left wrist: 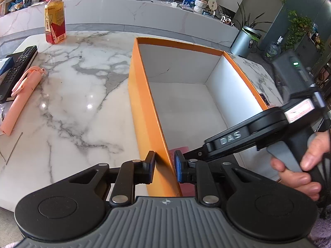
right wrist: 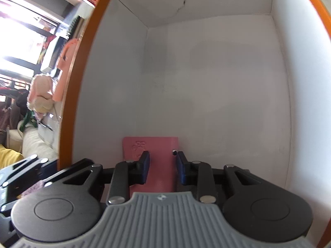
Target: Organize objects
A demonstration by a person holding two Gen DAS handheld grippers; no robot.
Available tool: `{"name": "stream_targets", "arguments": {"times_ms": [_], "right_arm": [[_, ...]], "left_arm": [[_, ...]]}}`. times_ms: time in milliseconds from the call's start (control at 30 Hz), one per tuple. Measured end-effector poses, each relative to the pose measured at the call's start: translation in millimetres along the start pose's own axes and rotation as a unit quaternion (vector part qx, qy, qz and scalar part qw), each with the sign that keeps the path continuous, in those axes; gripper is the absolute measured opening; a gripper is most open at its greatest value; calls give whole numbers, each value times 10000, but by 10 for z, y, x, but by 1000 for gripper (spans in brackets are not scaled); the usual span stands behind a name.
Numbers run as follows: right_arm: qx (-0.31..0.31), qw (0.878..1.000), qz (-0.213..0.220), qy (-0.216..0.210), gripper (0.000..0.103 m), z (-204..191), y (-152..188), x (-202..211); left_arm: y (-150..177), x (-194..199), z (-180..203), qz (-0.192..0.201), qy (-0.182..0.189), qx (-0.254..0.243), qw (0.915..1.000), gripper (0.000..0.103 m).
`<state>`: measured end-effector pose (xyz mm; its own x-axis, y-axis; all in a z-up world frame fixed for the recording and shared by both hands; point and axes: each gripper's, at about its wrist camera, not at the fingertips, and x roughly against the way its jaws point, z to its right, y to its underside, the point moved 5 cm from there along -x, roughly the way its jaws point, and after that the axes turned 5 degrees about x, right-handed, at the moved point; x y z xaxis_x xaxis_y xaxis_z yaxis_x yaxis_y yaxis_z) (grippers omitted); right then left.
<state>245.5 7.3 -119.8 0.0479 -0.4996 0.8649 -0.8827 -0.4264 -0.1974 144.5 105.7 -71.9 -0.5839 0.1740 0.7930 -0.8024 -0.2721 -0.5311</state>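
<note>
Left gripper (left wrist: 164,165) clamps the orange box (left wrist: 144,111) wall; right gripper (right wrist: 162,165), jaws slightly apart, straddles a pink card (right wrist: 151,144) inside, grip unclear.

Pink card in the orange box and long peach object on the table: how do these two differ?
1. The pink card lies inside the orange box, below the right gripper; the long peach object lies outside, on the marble table.
2. The card is flat and rectangular; the peach object is long and rounded.
3. The card is deeper pink, the peach object paler.

Both lie down, not upright.
</note>
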Motion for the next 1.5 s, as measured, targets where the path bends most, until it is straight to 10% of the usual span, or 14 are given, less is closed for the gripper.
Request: {"name": "stream_targets", "arguments": {"times_ms": [33, 100, 300, 367, 400, 767, 1100, 1233, 1500], "right_arm": [[-116, 9988, -26, -479, 7, -35, 19, 41], [-373, 9900, -275, -1335, 0, -158, 73, 54], [146, 9997, 144, -104, 10, -180, 7, 91], [269, 9988, 147, 374, 48, 20, -104, 8], [282, 9984, 84, 481, 50, 61, -126, -14], [175, 9979, -611, 121, 42, 149, -182, -440], [-60, 9990, -148, -421, 32, 43, -186, -51], [-153, 9921, -354, -1194, 0, -189, -57, 59], [-191, 9956, -373, -838, 0, -26, 258, -208]], "left_arm": [[0, -1, 4, -2, 16, 8, 10000, 23], [7, -10, 40, -21, 38, -41, 10000, 23], [31, 11, 18, -23, 58, -7, 10000, 24], [33, 18, 25, -22, 29, -17, 10000, 23], [31, 18, 31, -19, 11, -35, 10000, 23], [33, 13, 36, 1, 55, -111, 9999, 23], [28, 8, 31, 17, 18, -103, 9999, 22], [27, 12, 16, 7, 5, -61, 10000, 22], [96, 149, -37, -57, 252, 179, 9995, 40]]}}
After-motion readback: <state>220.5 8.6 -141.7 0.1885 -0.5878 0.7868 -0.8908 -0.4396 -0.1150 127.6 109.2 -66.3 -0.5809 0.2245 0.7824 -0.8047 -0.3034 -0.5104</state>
